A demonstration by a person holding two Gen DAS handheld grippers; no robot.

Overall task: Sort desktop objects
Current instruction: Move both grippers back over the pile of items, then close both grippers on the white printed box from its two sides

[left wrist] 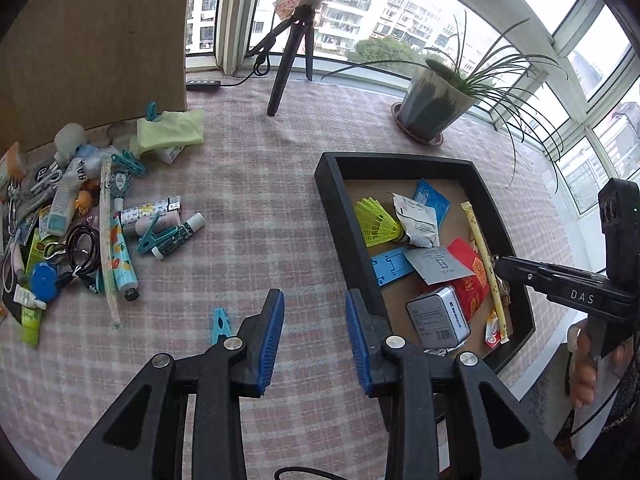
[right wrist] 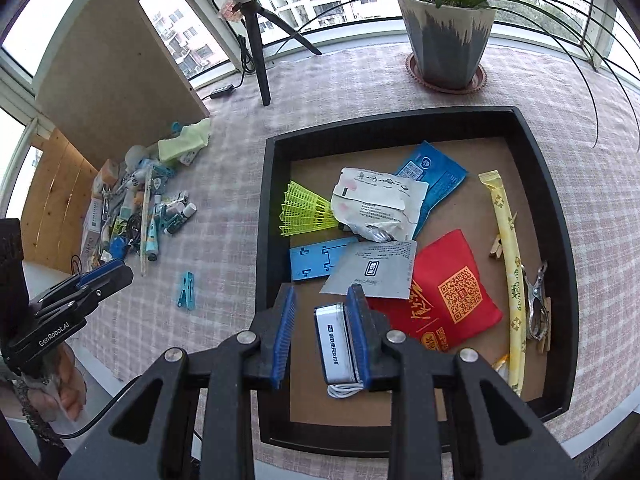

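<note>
Silver rectangular metal tin (right wrist: 335, 346) being positioned inside black-walled brown-floored tray (right wrist: 262, 216)

Right gripper (right wrist: 320, 334) is being held wide, unclamped, one pad touching the tin; rigid, light, slippery judged; flat sides are being recommended; left gripper (left wrist: 314, 338) is being held apart, empty.

Clutter pile (left wrist: 80, 216) left — tray (left wrist: 420, 164) right.

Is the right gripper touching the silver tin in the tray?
Cannot tell. In the right wrist view the silver tin lies against one blue pad of the open right gripper, with a clear gap to the other; actual contact isn't plain.
</note>
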